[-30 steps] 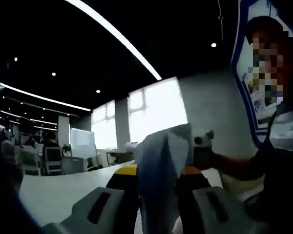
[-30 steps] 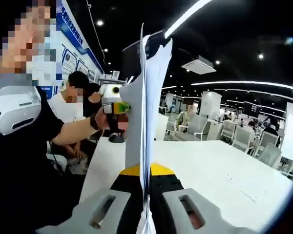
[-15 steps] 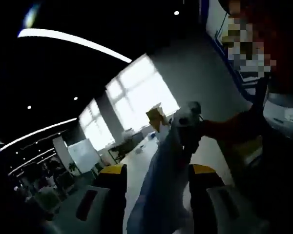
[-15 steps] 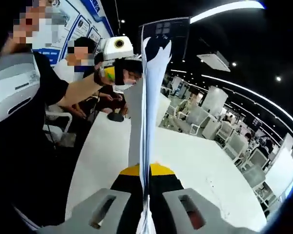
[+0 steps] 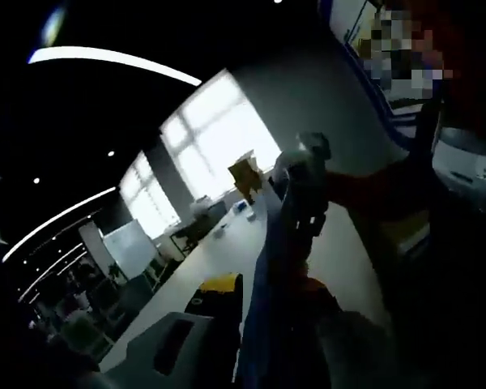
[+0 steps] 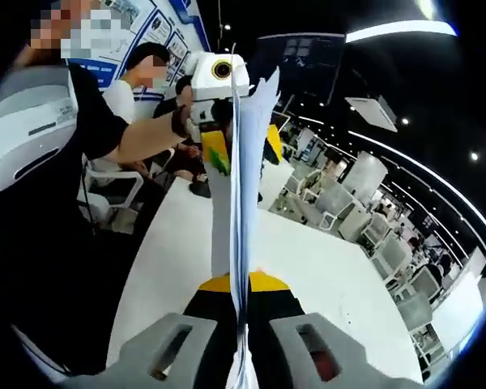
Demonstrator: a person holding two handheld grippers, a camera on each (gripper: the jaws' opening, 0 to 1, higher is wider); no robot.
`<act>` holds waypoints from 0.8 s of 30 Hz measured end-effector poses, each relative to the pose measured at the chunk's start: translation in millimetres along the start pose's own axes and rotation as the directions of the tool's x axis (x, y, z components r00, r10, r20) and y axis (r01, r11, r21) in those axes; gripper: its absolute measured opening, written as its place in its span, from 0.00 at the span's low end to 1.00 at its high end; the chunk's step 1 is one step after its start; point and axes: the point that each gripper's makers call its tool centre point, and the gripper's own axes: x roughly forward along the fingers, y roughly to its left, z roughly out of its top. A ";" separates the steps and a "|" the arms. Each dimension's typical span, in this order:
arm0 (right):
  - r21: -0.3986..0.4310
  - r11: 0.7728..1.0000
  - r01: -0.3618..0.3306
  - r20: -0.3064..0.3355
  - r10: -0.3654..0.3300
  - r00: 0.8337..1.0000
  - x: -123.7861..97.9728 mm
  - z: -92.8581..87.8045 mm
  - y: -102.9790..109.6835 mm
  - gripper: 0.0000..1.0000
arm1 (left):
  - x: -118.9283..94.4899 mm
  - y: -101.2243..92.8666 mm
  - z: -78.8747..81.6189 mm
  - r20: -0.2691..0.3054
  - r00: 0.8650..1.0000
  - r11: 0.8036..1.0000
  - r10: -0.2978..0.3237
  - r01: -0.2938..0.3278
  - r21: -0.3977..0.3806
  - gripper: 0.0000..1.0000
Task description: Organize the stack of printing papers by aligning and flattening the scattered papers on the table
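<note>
Papers (image 6: pixel 241 194) run edge-on up frame centre — thin, limp, slippery. Right gripper (image 6: pixel 243 324) and left gripper (image 5: pixel 263 324) clamp opposite edges; grip near edges.

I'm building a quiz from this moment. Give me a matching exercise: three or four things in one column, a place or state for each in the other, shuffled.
Things:
1. paper stack
2. right gripper
3. left gripper
4. table

States:
A. clamped on the stack's far end
B. white, bare below the papers
C. held edge-on, off the table
D. shut on the stack's near end

Pairs: 1-C, 2-D, 3-A, 4-B
</note>
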 end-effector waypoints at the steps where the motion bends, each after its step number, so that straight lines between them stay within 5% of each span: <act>1: 0.007 1.000 0.005 0.000 -0.005 1.000 -0.3 -1.0 -0.8 0.00 | 1.2 0.2 0.9 0.015 1.000 1.000 0.000 0.000 -0.012 0.12; 6: -0.003 0.998 0.058 0.069 -0.058 0.996 -3.5 0.0 -11.5 0.00 | 2.0 -1.6 0.9 0.048 0.999 0.996 -0.016 0.020 -0.082 0.05; 10: 0.083 0.991 0.104 0.159 -0.116 0.980 -16.0 -0.3 -23.0 0.30 | -8.5 11.1 8.7 0.126 0.991 0.986 0.043 -0.022 -0.165 0.05; 13: 0.162 0.976 0.149 0.243 -0.186 0.952 -31.9 -3.7 -39.3 0.39 | -21.8 20.4 17.6 0.201 0.977 0.971 0.069 -0.019 -0.237 0.05; 18: 0.395 0.913 0.104 0.396 -0.271 0.878 -60.3 -10.6 -61.1 0.55 | -44.0 34.2 31.8 0.325 0.939 0.955 0.117 -0.017 -0.297 0.05; 19: 0.449 0.891 0.068 0.439 -0.286 0.851 -65.6 -13.6 -65.0 0.58 | -50.0 35.9 36.6 0.369 0.922 0.948 0.120 0.004 -0.318 0.05; 20: 0.480 0.876 0.042 0.479 -0.302 0.824 -69.5 -14.0 -68.3 0.61 | -53.3 37.6 38.3 0.391 0.911 0.942 0.129 0.010 -0.335 0.05; 24: 0.545 0.836 -0.068 0.574 -0.313 0.757 -66.8 -21.0 -65.3 0.61 | -60.5 42.4 39.1 0.455 0.877 0.925 0.155 0.032 -0.378 0.05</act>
